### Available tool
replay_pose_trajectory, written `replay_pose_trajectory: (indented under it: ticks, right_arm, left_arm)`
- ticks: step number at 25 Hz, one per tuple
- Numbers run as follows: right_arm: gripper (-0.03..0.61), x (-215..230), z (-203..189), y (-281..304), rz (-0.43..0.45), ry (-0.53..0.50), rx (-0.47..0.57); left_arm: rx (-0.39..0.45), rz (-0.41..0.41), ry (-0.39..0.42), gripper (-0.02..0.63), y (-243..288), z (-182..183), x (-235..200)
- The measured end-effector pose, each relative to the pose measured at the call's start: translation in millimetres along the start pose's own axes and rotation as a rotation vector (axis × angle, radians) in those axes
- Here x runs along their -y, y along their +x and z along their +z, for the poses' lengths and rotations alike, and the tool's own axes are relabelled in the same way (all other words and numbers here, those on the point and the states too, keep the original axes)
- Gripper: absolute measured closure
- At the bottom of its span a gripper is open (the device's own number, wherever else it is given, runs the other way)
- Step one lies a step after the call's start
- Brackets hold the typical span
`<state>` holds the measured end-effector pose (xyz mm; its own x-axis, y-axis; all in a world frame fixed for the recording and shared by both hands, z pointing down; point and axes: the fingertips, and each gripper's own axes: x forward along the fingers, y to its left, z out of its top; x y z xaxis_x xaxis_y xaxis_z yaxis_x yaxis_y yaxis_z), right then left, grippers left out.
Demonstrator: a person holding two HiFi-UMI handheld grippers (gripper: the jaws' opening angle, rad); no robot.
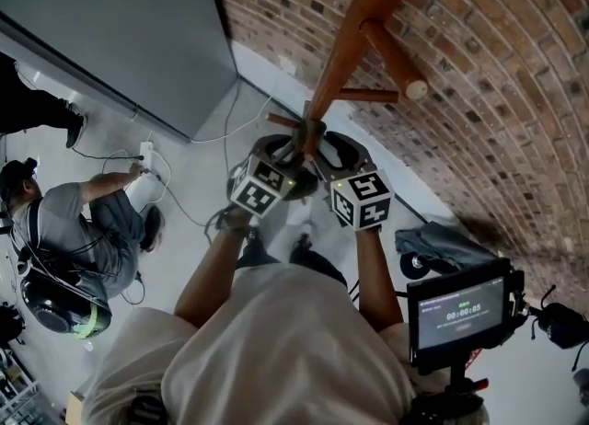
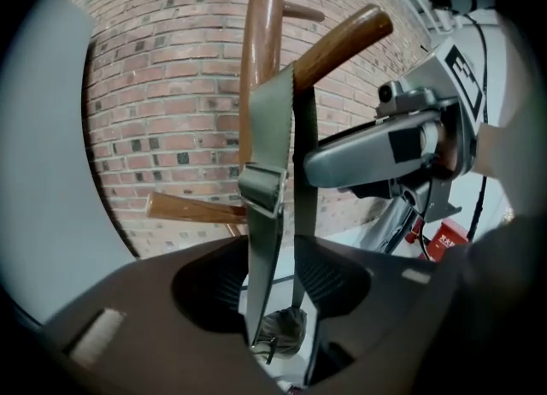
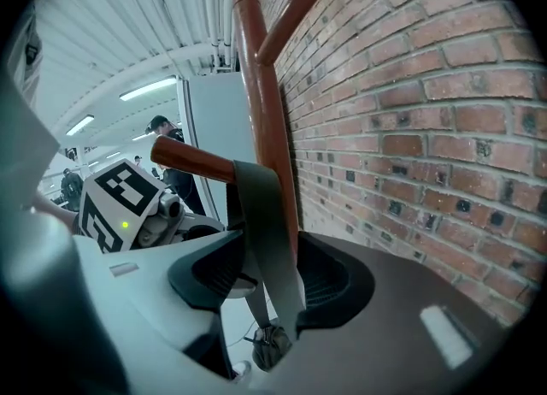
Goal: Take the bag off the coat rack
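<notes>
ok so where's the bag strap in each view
Head view: bag strap small at centre, at the lower end of the rack pole.
Left gripper view: bag strap at centre, hanging from the peg.
Right gripper view: bag strap at centre, draped over the peg.
Shared landmark: the rack pole.

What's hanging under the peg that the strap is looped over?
The grey strap drapes over the peg and drops through the open left gripper to a small dark bag. The gripper covers most of the bag.
</notes>
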<state>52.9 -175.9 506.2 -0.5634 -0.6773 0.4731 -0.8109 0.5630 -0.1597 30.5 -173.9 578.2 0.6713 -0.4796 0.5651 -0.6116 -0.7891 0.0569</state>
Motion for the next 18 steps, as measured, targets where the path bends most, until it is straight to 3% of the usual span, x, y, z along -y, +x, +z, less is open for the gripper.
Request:
replay_pose_trajectory:
  ticks: [4,10,18]
  right_arm:
    - [0.416,1.3,-4.3,3.6,-0.022,-0.018,-0.029]
    - [0.445,0.0,-6.4,7.7,-0.025,-0.028,-0.039]
    - [0.478,-2.6,-6.3,8.6,-0.039,-0.013,-0.027]
  left_arm:
    - [-0.007,0.001,-0.007,0.453,2.2,-0.2,-1.6]
    - [0.013,0.014,-0.036,0.529,2.3,2.9,-5.6]
    - [0.035,0.005,-0.075,0.557,-4.1,9.5,-4.1]
